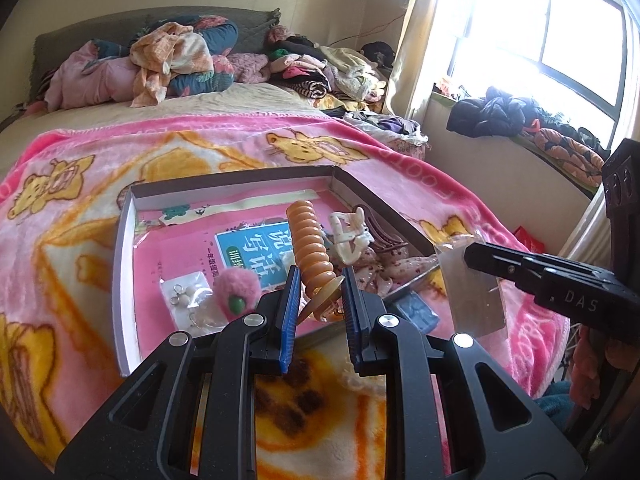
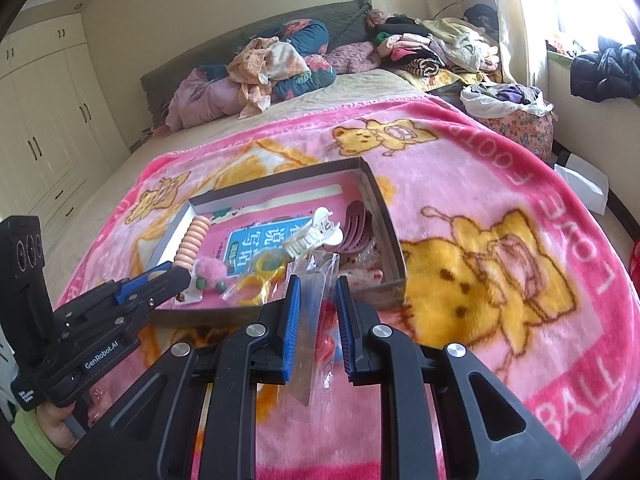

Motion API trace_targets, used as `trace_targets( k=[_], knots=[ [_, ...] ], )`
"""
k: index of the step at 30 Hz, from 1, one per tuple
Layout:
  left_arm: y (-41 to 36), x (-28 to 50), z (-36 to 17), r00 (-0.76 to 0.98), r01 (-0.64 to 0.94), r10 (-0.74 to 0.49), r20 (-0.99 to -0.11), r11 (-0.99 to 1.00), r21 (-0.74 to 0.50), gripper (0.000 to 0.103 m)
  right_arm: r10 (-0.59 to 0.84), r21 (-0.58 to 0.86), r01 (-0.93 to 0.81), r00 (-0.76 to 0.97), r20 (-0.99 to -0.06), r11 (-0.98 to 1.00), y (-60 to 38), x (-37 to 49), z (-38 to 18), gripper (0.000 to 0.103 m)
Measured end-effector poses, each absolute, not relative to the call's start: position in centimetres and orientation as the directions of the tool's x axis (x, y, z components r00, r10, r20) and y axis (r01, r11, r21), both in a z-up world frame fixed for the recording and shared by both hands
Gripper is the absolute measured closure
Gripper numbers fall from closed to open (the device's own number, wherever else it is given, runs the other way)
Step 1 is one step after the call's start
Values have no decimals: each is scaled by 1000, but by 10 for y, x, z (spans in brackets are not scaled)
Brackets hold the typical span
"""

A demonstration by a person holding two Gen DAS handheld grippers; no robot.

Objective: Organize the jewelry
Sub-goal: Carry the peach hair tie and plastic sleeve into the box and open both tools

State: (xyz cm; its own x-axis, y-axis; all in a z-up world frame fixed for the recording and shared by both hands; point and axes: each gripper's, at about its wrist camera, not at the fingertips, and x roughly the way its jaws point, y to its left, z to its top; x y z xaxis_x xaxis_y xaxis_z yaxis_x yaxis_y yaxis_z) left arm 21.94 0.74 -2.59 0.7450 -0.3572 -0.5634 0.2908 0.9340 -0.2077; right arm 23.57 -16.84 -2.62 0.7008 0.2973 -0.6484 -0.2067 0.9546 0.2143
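A shallow cardboard box (image 1: 120, 248) (image 2: 384, 216) lies on the pink blanket and holds jewelry and hair things. My left gripper (image 1: 320, 288) (image 2: 176, 270) is shut on an orange beaded bracelet (image 1: 310, 240) (image 2: 194, 242), held upright over the box's near part. My right gripper (image 2: 316, 292) (image 1: 472, 254) is shut on a clear plastic bag (image 2: 316, 300) (image 1: 472, 284) just in front of the box's near right corner. In the box lie a white hair claw (image 1: 350, 236) (image 2: 316, 232), a pink pompom (image 1: 236, 292) (image 2: 208, 272), bagged earrings (image 1: 188, 300), yellow rings in a bag (image 2: 260, 276) and a dark red clip (image 2: 356, 228).
The pink bear blanket (image 2: 480, 272) covers the bed. Piled clothes and pillows (image 1: 168, 64) lie at the headboard. A window sill with dark clothes (image 1: 512, 116) is at the right. White wardrobes (image 2: 44, 120) stand at the left.
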Motion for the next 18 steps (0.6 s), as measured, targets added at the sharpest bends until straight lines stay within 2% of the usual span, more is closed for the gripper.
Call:
trace_targets(
  k=[18],
  knots=[
    [38, 244, -31, 768, 203, -288, -572, 957, -209, 89, 308, 174, -258, 700, -644, 950, -143, 283, -17, 85]
  ],
)
